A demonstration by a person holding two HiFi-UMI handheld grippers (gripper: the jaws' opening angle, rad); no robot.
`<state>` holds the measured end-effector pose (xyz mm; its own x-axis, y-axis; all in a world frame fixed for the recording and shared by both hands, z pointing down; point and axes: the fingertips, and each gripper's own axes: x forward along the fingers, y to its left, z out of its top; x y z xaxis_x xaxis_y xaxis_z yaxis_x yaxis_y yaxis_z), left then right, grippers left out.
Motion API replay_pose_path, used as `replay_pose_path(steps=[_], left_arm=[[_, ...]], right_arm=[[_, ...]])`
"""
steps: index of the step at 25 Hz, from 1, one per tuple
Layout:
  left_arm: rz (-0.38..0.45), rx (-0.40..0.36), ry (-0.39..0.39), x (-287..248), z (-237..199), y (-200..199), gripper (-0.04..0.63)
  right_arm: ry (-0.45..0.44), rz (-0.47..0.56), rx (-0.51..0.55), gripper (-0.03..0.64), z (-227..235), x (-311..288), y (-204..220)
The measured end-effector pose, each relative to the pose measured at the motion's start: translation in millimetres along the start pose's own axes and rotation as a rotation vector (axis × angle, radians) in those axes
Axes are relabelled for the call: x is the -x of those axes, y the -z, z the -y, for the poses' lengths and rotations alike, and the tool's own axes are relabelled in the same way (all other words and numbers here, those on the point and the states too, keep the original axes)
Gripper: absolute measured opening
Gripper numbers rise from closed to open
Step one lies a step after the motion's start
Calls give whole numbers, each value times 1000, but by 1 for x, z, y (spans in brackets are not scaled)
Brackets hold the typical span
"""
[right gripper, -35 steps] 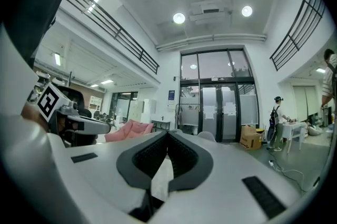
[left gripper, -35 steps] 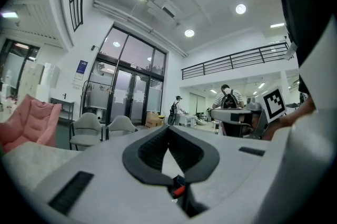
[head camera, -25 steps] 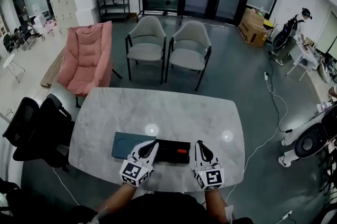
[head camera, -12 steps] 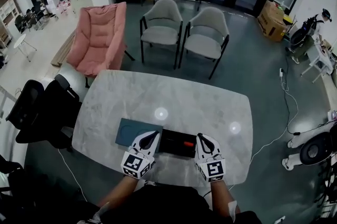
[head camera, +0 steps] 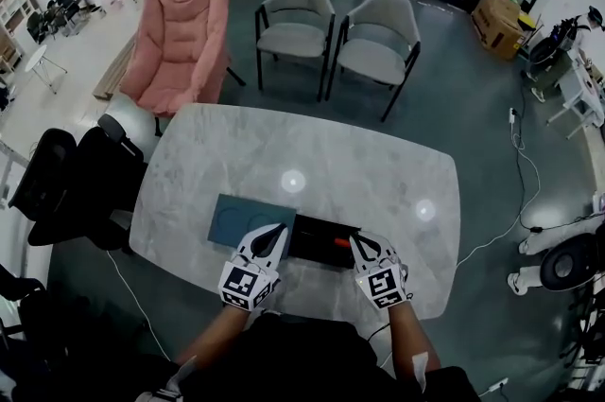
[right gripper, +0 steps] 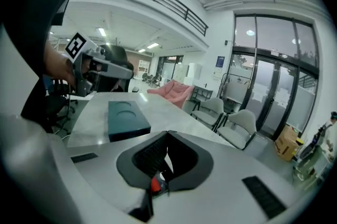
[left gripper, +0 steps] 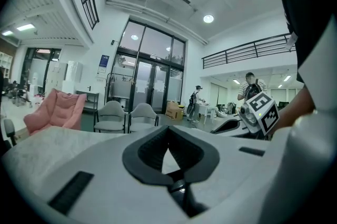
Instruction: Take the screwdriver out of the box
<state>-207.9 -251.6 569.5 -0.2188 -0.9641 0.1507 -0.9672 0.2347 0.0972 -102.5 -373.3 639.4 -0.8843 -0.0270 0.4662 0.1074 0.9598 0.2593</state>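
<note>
An open black box [head camera: 317,239] lies on the marble table [head camera: 312,164] near its front edge. The screwdriver's orange-red handle [head camera: 340,241] shows at the box's right end. A teal lid [head camera: 244,219] lies just left of the box. My left gripper [head camera: 276,232] is shut, with its tips at the box's left end. My right gripper [head camera: 358,242] is shut too, its tips over the box's right end beside the handle. In the right gripper view a red bit of the handle [right gripper: 156,183] shows through the gap behind the joined jaws, and the lid [right gripper: 125,117] lies beyond.
Behind the table stand a pink armchair [head camera: 181,50] and two grey chairs [head camera: 299,24] [head camera: 380,48]. A black office chair [head camera: 57,192] is close to the table's left end. Cables [head camera: 515,201] run across the floor on the right.
Both grippers have sunk towards the table, the right one more. The right gripper has tipped downward and rolled. Its tips have come up against the right end of the box.
</note>
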Motion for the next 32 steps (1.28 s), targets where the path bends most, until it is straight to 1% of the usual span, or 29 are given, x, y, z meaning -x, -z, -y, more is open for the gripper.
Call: replay_pose_path(steps=[7, 11, 13, 15, 20, 25, 27, 32], left_arm=[[-8, 16, -20, 4, -9, 9, 6], [-22, 18, -26, 5, -12, 13, 6], [-30, 22, -34, 6, -13, 16, 6], [-35, 26, -42, 9, -16, 20, 6], [-45, 33, -64, 15, -26, 25, 6], [-53, 45, -106, 23, -40, 31, 6], [-55, 50, -133, 28, -49, 33, 6], [-62, 48, -175, 40, -66, 36, 6]], right_arm=[[-113, -187, 75, 25, -25, -19, 42], [-164, -277, 118, 31, -34, -31, 62], [-193, -323, 140, 80, -39, -36, 73], [-219, -362, 169, 114, -44, -42, 81], [-285, -461, 237, 160, -53, -58, 101], [-352, -584, 311, 171, -63, -70, 124], [-368, -622, 337, 173, -65, -75, 131], [-372, -661, 358, 173, -66, -87, 134]])
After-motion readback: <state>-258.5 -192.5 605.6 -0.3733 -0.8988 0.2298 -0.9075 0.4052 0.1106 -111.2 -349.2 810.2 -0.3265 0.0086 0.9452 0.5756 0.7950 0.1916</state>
